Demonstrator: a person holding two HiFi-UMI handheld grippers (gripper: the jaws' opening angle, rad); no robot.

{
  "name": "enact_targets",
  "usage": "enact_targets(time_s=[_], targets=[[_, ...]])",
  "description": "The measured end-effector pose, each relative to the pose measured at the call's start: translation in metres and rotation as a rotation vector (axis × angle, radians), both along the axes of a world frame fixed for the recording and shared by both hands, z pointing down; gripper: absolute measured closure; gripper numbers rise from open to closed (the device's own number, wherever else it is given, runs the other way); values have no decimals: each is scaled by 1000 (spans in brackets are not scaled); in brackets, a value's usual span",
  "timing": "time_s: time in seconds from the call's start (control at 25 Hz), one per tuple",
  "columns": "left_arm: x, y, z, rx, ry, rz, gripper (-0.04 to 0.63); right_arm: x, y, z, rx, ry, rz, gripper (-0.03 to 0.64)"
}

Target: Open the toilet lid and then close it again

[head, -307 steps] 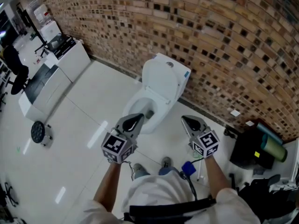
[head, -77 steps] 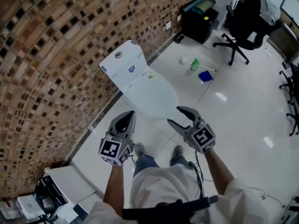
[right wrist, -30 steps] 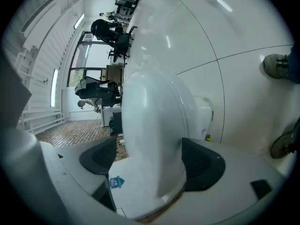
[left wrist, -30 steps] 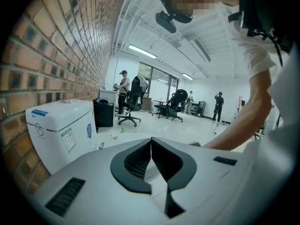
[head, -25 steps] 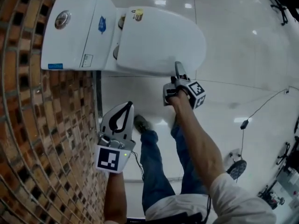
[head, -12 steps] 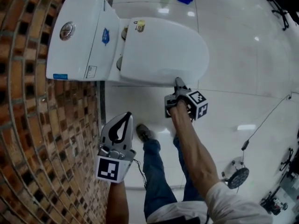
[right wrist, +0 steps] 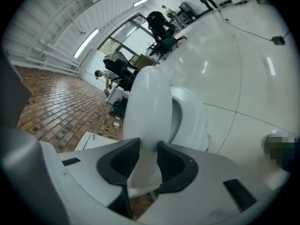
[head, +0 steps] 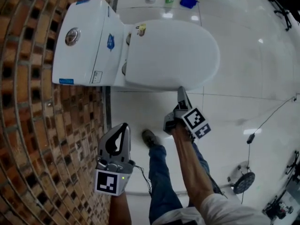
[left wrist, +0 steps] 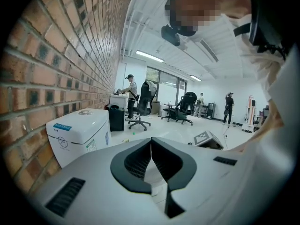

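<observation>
Head view: high up, facing steeply down. Brown brick wall (head: 28,125) runs down its left, white ceramic cistern (head: 86,41) and white plastic toilet lid (head: 173,55) lie far, glossy white tiled floor (head: 262,102) to the right.

Left gripper view: low, close beside the wall, facing abt level past the cistern into the far office space (left wrist: 187,107).

Right gripper view: tilted sideways, v. close on the lid's edge, facing twd the wall.

All 3 share wall + cistern; head & right views share the lid.

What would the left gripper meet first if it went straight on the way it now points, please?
Most likely the side of the toilet, just beside the tank; the left gripper, jaws shut, aims there with nothing between, though depth is unclear.
</observation>
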State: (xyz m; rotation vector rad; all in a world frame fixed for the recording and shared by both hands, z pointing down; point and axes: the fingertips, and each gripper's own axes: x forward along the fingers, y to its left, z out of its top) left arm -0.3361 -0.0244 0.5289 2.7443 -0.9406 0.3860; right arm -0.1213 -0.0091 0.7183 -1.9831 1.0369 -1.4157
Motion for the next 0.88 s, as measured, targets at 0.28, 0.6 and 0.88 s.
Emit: enact_targets(time_s=[0.28,0.6,0.88], targets=[[-15,1,-5,19,-6,-23,600,-20,-9,-36,60,232,-206,538],[-28,6,-13,48,-1,-55,600,-65,-34,-100,196,506,-482,606],[-48,13,-29,70,10,-116,600,-154,-81,-154,475,558,-798,632]])
